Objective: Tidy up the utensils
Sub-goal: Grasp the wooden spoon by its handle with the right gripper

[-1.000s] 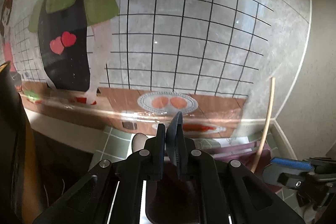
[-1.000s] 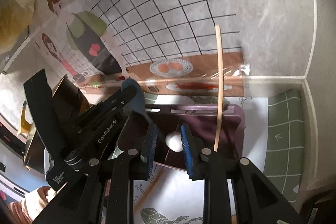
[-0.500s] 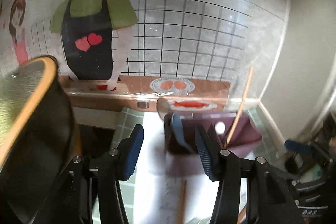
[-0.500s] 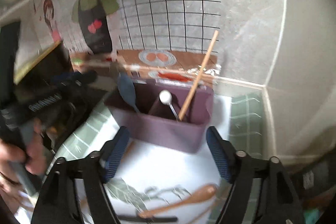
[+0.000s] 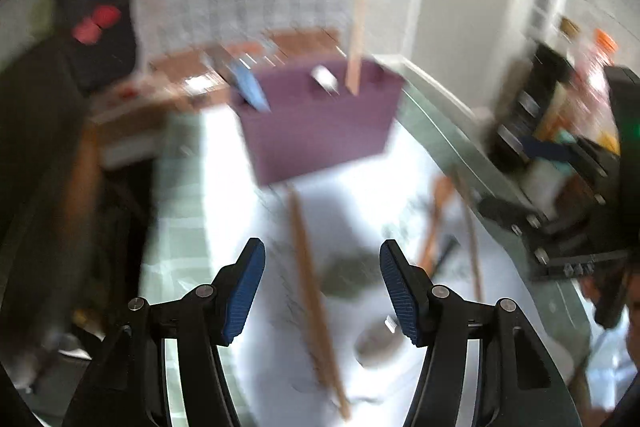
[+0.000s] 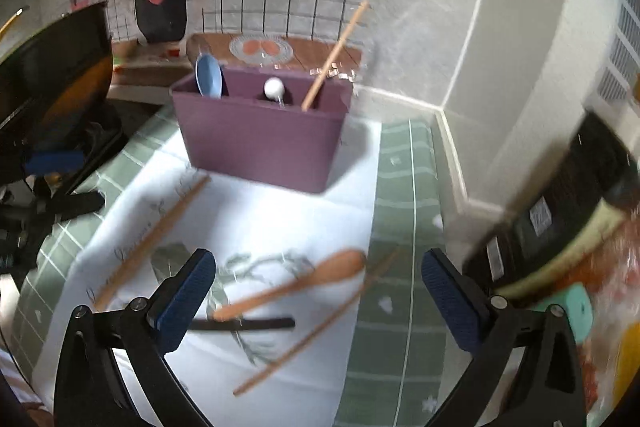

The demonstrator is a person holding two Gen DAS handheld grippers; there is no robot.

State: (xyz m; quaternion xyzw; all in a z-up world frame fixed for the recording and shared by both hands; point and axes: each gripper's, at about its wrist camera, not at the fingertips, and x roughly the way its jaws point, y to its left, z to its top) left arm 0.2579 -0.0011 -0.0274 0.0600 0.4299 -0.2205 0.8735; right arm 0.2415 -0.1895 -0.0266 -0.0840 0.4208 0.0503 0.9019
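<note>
We see the purple rectangular plastic utensil holder (image 6: 260, 143) upper centre of the right wrist view, standing on a white printed cloth (image 6: 280, 211) over a green checked mat (image 6: 404, 227). Inside it: a blue plastic spoon (image 6: 209, 75) in the left compartment, a white round-ended utensil (image 6: 274, 87) in the middle, a light wooden chopstick (image 6: 335, 55) leaning right out of the right one.

On the cloth, lower centre: a brown wooden spoon (image 6: 296, 285), a black slim stick-like utensil (image 6: 244, 324) just below it, a wooden chopstick (image 6: 316, 327) running diagonally to the right of them, and another wooden chopstick (image 6: 154, 241) diagonal at left, well apart from the rest.

Right gripper (image 6: 318, 301), blue pads, bottom of frame: jaws wide and opening, nothing gripped; the loose utensils only lie on the cloth beyond them.

Left wrist view is heavily blurred. Left gripper (image 5: 322, 291) at the bottom: jaws apart and opening, nothing held. A long wooden chopstick (image 5: 312, 299) lies on the cloth beyond the gap, not pinched. The holder (image 5: 320, 123) sits upper centre. A greyish round item, lower centre, is too blurred to identify.
</note>
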